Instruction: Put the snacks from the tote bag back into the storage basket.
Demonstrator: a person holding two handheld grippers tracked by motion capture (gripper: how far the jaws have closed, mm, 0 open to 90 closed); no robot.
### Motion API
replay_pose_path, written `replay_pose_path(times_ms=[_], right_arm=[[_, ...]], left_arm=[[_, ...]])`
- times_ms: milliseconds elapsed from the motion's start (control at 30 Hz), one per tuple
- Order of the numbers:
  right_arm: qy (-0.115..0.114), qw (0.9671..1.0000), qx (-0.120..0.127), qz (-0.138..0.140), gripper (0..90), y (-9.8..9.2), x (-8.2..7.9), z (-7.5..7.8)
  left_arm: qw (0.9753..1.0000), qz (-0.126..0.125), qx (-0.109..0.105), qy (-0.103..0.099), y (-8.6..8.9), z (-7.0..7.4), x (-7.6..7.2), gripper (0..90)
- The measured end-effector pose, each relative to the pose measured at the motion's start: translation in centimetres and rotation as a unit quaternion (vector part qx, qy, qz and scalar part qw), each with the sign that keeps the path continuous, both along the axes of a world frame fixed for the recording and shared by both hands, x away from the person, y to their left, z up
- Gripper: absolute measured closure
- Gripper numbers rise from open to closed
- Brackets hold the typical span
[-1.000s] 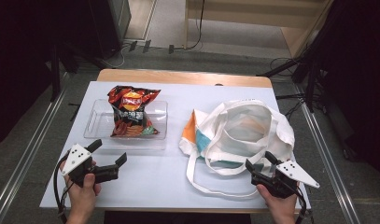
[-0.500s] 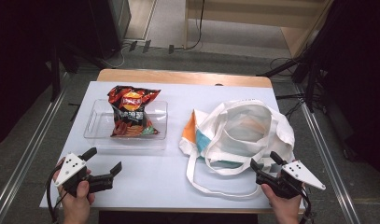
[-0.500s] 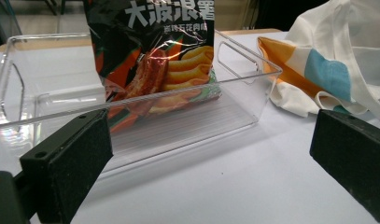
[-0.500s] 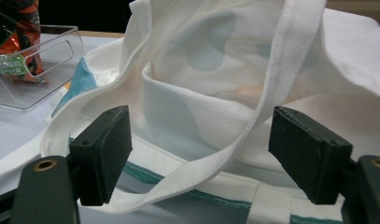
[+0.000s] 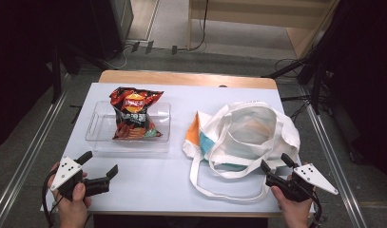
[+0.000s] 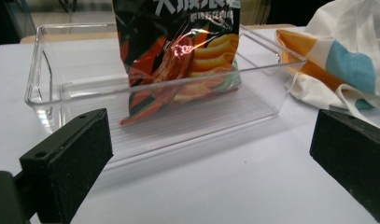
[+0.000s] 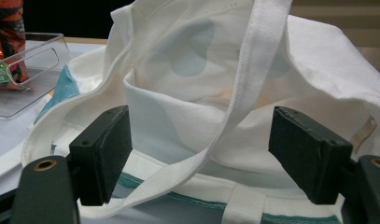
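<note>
The left gripper (image 5: 100,171) gaped wide and empty before the clear tray (image 5: 98,142) holding the chip bag (image 5: 133,114), while the right gripper (image 5: 273,165), equally spread, seemingly straddled the tote bag's (image 5: 248,128) strap (image 7: 246,88) without pinching.

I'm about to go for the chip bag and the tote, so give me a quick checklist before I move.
1. Left tool open: ok, jaws wide apart.
2. Right tool open: ok.
3. Chip bag reachable: ok, it leans in the clear bin, top sticking out.
4. Left tool aimed at the bag: ok in the left gripper view.
5. Tote mouth open: ok, though a strap crosses it.
6. Room inside the tote: cannot tell.
</note>
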State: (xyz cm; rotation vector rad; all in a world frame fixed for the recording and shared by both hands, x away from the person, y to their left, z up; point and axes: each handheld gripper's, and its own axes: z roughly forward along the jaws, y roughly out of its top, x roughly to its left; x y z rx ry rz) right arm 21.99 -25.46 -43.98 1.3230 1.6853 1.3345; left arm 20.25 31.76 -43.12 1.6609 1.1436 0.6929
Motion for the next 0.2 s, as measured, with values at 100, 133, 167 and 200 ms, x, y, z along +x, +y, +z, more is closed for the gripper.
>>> replay_pose_path(times_ms=[100, 133, 167, 200], right_arm=[[-0.002, 1.0000, 0.000, 0.000, 21.8, 0.09, 0.06, 0.07], [-0.004, 1.0000, -0.002, -0.001, 21.6, 0.10, 0.08, 0.06], [-0.004, 1.0000, -0.002, 0.000, 21.5, 0.11, 0.10, 0.06], [-0.005, 1.0000, -0.002, 0.000, 21.5, 0.12, 0.14, 0.05]], left_arm=[[0.9999, 0.011, 0.010, 0.001, 0.27, -0.30, 0.11, 0.0], [0.9997, 0.014, 0.018, 0.005, 0.37, -0.46, 0.25, 0.0], [0.9996, 0.015, 0.020, 0.012, 0.43, -0.70, 0.44, 0.0], [0.9994, 0.014, 0.022, 0.023, 0.48, -0.98, 0.67, 0.0]])
